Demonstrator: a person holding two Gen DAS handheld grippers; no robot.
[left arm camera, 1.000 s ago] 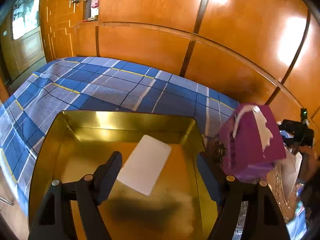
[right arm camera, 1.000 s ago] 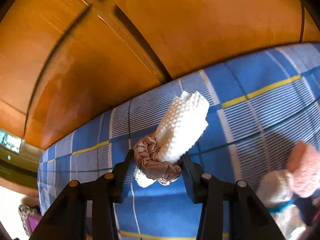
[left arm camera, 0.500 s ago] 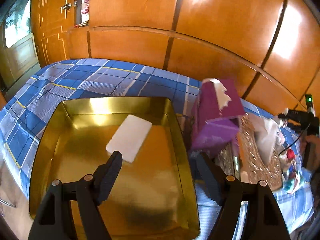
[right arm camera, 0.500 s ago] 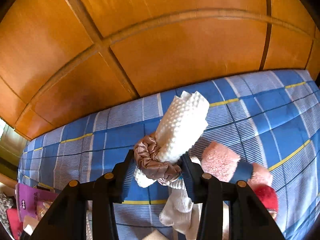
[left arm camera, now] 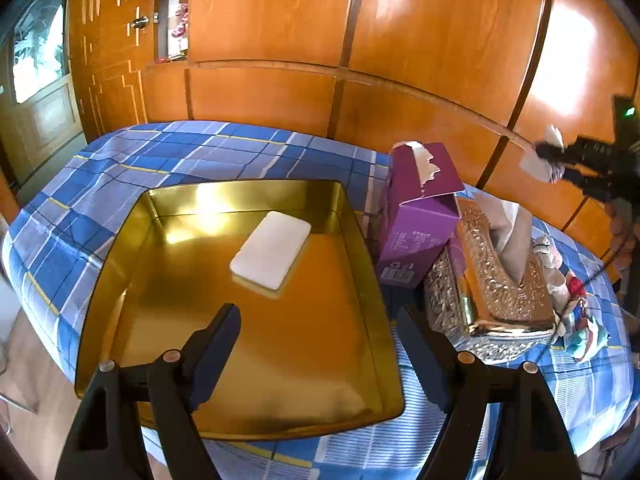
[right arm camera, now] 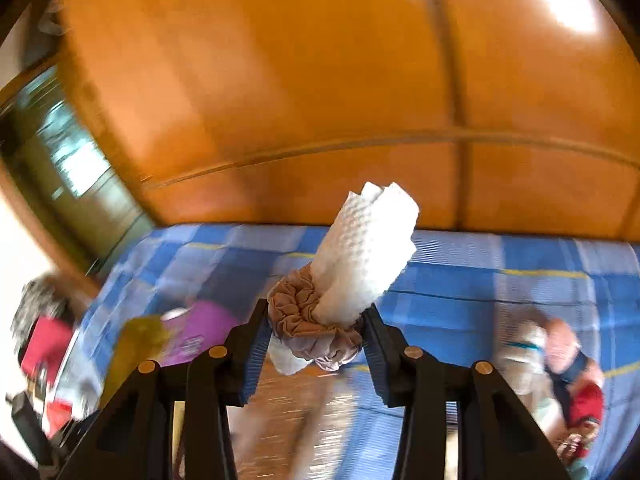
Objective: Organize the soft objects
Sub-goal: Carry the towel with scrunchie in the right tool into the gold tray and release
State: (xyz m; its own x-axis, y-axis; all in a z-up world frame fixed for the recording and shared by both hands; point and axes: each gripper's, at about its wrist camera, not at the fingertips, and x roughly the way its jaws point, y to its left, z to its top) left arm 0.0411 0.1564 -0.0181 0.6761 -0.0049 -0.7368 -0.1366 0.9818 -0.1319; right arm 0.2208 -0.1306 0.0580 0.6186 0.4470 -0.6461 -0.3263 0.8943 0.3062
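Rolled white cloth [right arm camera: 366,258] w/ a brown scrunchie [right arm camera: 310,326] round its lower end sits clamped in the right gripper [right arm camera: 314,344], both pads pressing the bundle, roll sticking up and tilted right above the blue plaid bedcover [right arm camera: 480,276]. Right wrist view is blurry: purple box [right arm camera: 202,330] low left, a heap of soft pink, white and red items [right arm camera: 556,364] low right on the cover, orange wood panelling [right arm camera: 320,80] filling the background. Over to the left wrist view: left gripper [left arm camera: 318,354] hangs above the near part of a gold tray [left arm camera: 120,280], jaws wide apart and just been opening, nothing between them. Tray rests on the plaid cover, a flat white pad [left arm camera: 271,249] lying inside it toward the far side, apart from the fingers. Just right of the tray, the purple box stands torn open at the top, touching an ornate gold tissue box [left arm camera: 488,288] w/ tissue poking out. Far right, up high, the right gripper shows small and dark against the panelling, white bundle at its tip. More small soft bits lie beyond the tissue box, too small to tell.
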